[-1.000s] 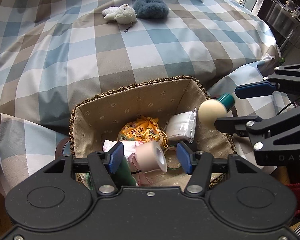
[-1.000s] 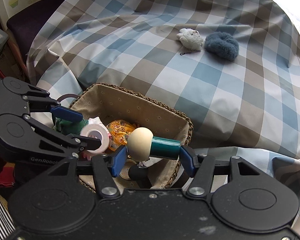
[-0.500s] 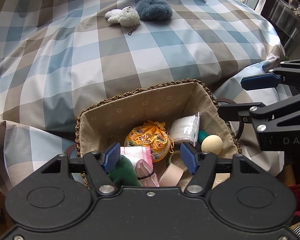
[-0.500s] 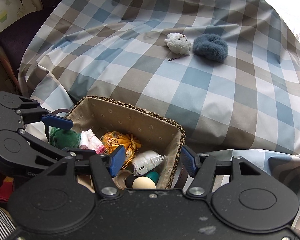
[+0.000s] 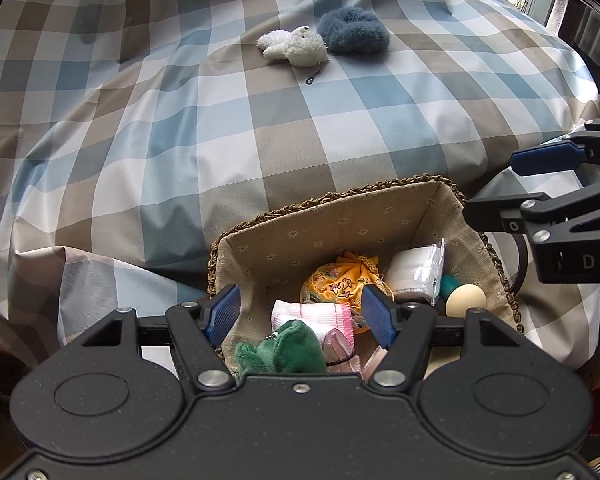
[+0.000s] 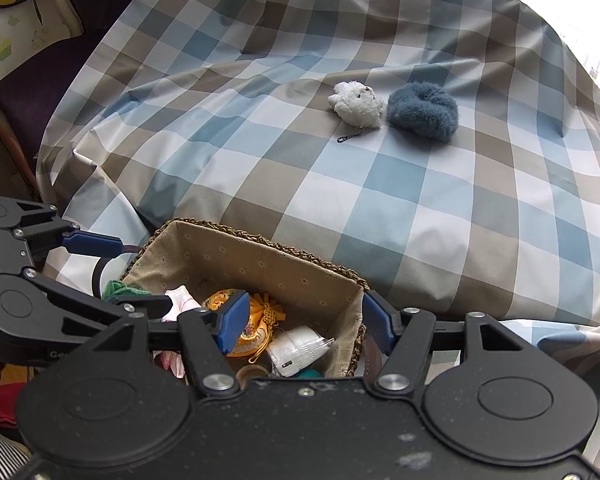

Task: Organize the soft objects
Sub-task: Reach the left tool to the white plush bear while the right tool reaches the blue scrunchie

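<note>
Both pairs of tongs have let go since a second ago: the left tongs (image 5: 302,314) then gripped a roll of tape and the right tongs (image 6: 302,322) a cream ball on a teal handle, and now each stands partly open and empty. The cream ball (image 5: 465,299) lies in the basket (image 5: 260,226), just right of the left tongs' right pad and beside a plastic-wrapped white packet (image 5: 416,270). The tape roll is hard to make out; only a pinkish edge shows low beside that pad.

Seen from the left tongs, the basket sits directly beneath and ahead, its far wall lined with beige flowered cloth. Between the blue pads lie a green plush toy (image 5: 284,350), a pink and white folded cloth (image 5: 312,314) and, just beyond, an orange drawstring pouch (image 5: 342,282). No pad presses on any of them. The right tongs reach in from the right edge of this view, above the basket's right rim.

Seen from the right tongs, the basket's near corner lies between the pads, with the pouch and packet below the left pad. The left tongs enter from the left.

Well beyond both tongs, on the checked bed cover (image 6: 380,208), a white plush bear (image 6: 358,104) with a small chain lies touching a fluffy blue scrunchie (image 6: 422,111).
</note>
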